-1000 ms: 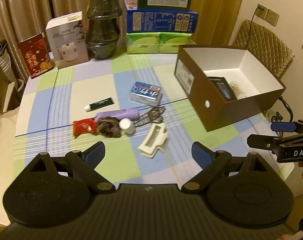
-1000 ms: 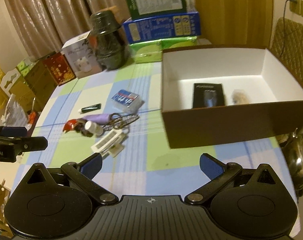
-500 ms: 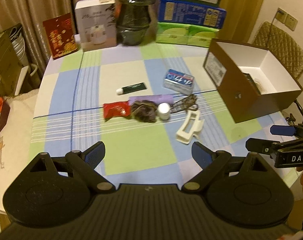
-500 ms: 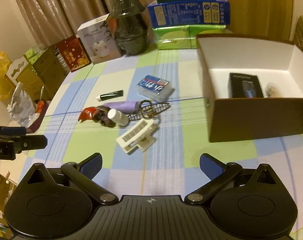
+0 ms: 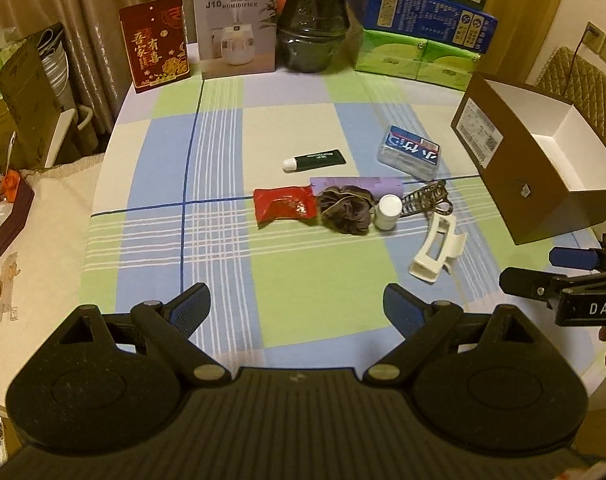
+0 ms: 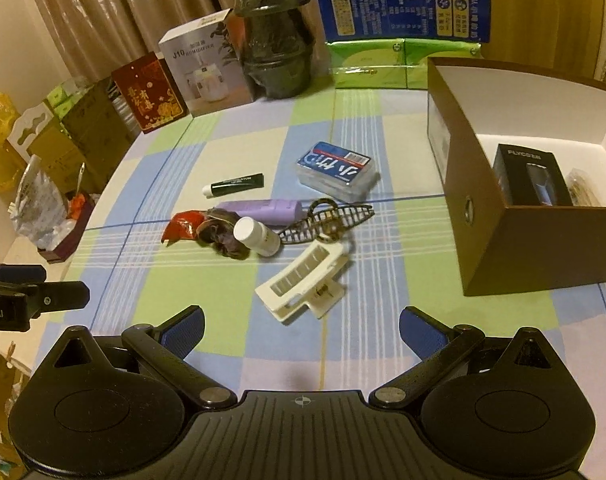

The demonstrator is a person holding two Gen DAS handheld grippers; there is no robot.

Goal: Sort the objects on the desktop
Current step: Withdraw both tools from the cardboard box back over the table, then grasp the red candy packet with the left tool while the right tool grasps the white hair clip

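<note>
A cluster of small objects lies mid-table: a red packet (image 5: 284, 209), a brown hair scrunchie (image 5: 345, 209), a white-capped bottle (image 5: 387, 211), a purple tube (image 6: 263, 210), a dark green tube (image 5: 315, 160), a dark wire hair clip (image 6: 327, 224), a white claw clip (image 5: 437, 250) and a blue-labelled clear case (image 6: 337, 171). A brown box (image 6: 515, 248) with a white inside stands at the right, holding a black package (image 6: 529, 178). My left gripper (image 5: 297, 310) hovers open in front of the cluster. My right gripper (image 6: 301, 334) is open just short of the white claw clip (image 6: 303, 282).
Along the table's far edge stand a red card (image 5: 155, 58), a white humidifier box (image 5: 237, 24), a dark wrapped stack (image 5: 313, 20) and blue and green cartons (image 5: 423, 36). A quilted chair (image 5: 583, 92) is behind the brown box. Cluttered shelves sit left of the table.
Both grippers have moved leftward and lower toward the cluster, which now sits more to the right in the left view and larger in both. Jaws stayed open.
</note>
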